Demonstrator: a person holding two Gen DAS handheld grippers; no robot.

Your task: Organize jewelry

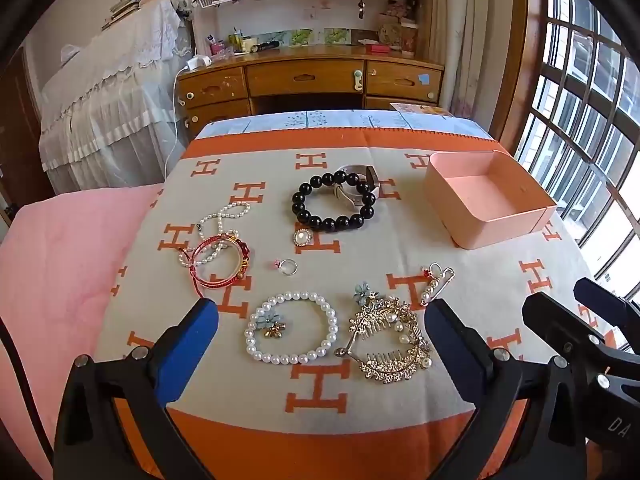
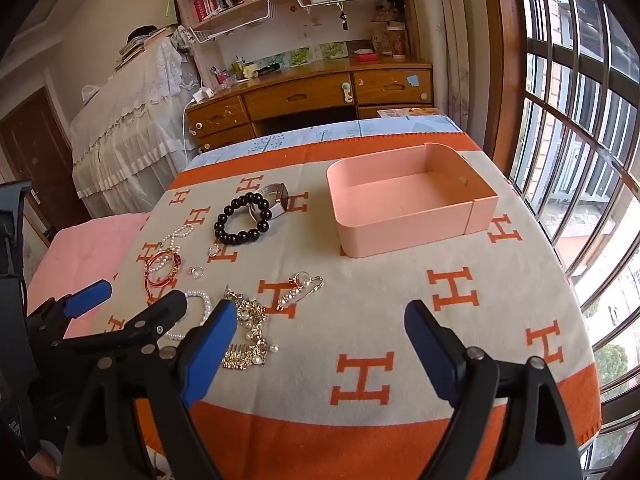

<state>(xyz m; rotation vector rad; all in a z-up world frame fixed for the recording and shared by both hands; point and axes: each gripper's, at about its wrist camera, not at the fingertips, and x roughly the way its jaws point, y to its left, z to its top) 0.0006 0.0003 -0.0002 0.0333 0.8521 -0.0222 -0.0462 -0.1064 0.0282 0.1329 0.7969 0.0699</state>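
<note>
Left wrist view: the left gripper [image 1: 322,320] hangs wide apart and holds nothing, low over the near edge of the blanket [image 1: 256,392]. Between its fingers lie the pearl bracelet [image 1: 291,328] and the gold comb [image 1: 390,344], just beside each other, so closing on one would likely drag the other. The comb's teeth and dangling pearls look apt to snag the weave. Farther off, the red bangle [image 1: 220,264] lies across a pearl strand [image 1: 218,226], and the black bracelet [image 1: 334,202] overlaps a watch [image 1: 360,178]; lifting either could pull its neighbour along. The small ring [image 1: 288,267] may slip from broad pads. The pink box [image 1: 486,200] sits empty at the far right.

Right wrist view: the right gripper [image 2: 320,326] is also spread wide and empty, over bare blanket near the pin [image 2: 300,290], with the box [image 2: 408,210] ahead. The left gripper's arm is close at its left, so the two could collide. The soft blanket covers a bed; a desk [image 2: 312,96], bookshelves and a barred window [image 2: 576,128] stand beyond.
</note>
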